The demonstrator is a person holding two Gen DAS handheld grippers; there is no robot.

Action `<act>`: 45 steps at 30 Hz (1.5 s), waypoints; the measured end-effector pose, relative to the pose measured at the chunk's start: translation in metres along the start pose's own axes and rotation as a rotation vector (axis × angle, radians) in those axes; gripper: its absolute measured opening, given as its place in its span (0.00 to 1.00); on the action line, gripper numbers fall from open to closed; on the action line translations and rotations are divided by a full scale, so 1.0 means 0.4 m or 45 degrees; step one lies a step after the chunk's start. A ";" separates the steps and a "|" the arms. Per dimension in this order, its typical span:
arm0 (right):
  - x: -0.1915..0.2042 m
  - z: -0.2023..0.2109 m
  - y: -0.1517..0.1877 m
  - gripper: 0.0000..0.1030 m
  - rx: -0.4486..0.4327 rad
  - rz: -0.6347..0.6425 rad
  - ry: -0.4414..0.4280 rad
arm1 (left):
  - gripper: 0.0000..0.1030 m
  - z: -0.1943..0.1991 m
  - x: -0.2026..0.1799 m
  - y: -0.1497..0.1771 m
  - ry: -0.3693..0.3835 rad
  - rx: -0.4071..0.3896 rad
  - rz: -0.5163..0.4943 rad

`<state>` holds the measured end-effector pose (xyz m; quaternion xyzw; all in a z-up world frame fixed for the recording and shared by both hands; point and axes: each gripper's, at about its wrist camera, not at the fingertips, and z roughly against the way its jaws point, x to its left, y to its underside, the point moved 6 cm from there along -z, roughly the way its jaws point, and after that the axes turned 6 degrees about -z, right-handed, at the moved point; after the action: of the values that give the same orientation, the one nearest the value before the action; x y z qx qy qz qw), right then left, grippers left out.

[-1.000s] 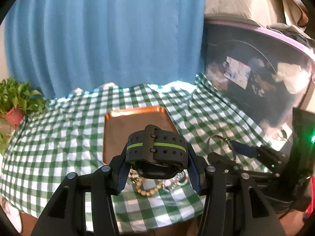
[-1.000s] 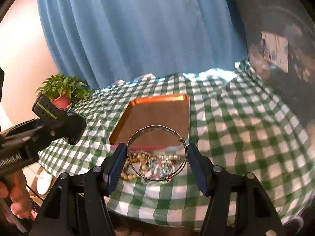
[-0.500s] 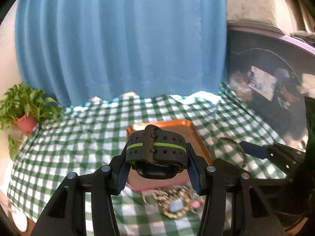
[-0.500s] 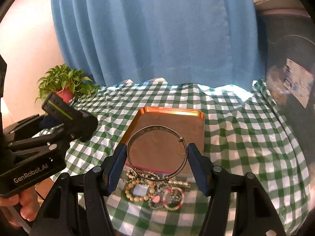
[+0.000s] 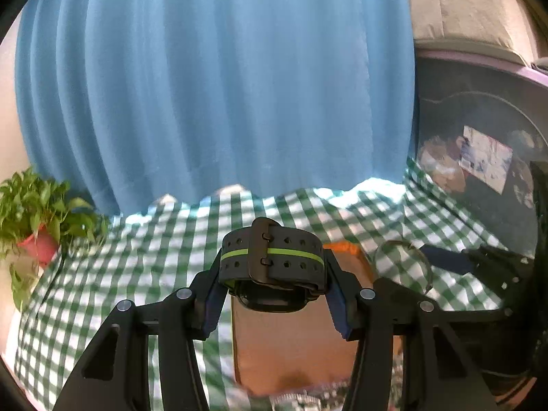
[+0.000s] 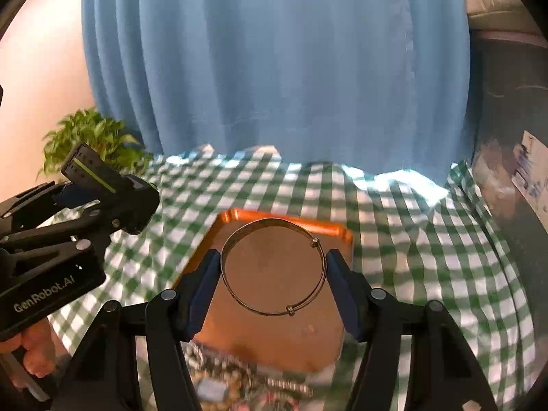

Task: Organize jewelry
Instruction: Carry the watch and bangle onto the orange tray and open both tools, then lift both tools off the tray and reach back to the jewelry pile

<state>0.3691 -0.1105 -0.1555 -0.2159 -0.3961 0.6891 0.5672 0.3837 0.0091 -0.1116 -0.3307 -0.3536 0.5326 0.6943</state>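
My left gripper (image 5: 272, 286) is shut on a black watch (image 5: 272, 262) with a lime-green stripe on its buckled strap, held above the near left part of the copper tray (image 5: 291, 346). In the right wrist view my right gripper (image 6: 273, 275) is shut on a thin silver bangle (image 6: 236, 239), which hangs over the middle of the copper tray (image 6: 308, 335). The left gripper with the watch (image 6: 99, 174) shows at the left there. The bangle (image 5: 380, 253) shows at the right in the left wrist view. A blurred heap of beaded jewelry (image 6: 239, 387) lies just in front of the tray.
A green-and-white checked cloth (image 6: 428, 274) covers the table. A potted plant (image 5: 37, 229) in a red pot stands at the far left corner. A blue curtain (image 5: 222, 85) hangs behind. A dark curved container (image 5: 479, 157) stands at the right. A person's hand (image 6: 30, 352) holds the left gripper.
Both grippers have moved forward over the table, from above the jewelry heap to above the tray. The heap has slid to the bottom edge of both views. Both grips are unchanged.
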 end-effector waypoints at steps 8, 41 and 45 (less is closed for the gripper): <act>-0.007 -0.119 -0.052 0.58 0.003 0.006 0.001 | 0.52 -0.167 0.062 0.052 0.091 0.109 0.145; -0.134 -0.116 0.207 0.88 0.229 -0.132 0.020 | 0.89 -0.037 0.002 0.351 0.135 0.263 0.069; -0.168 0.001 0.330 0.81 0.224 -0.146 0.090 | 0.87 0.034 -0.018 0.446 0.111 0.210 0.044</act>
<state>0.3060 -0.1802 -0.2698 -0.1665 -0.3256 0.6795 0.6360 0.2808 0.0414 -0.2547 -0.3013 -0.2724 0.5568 0.7246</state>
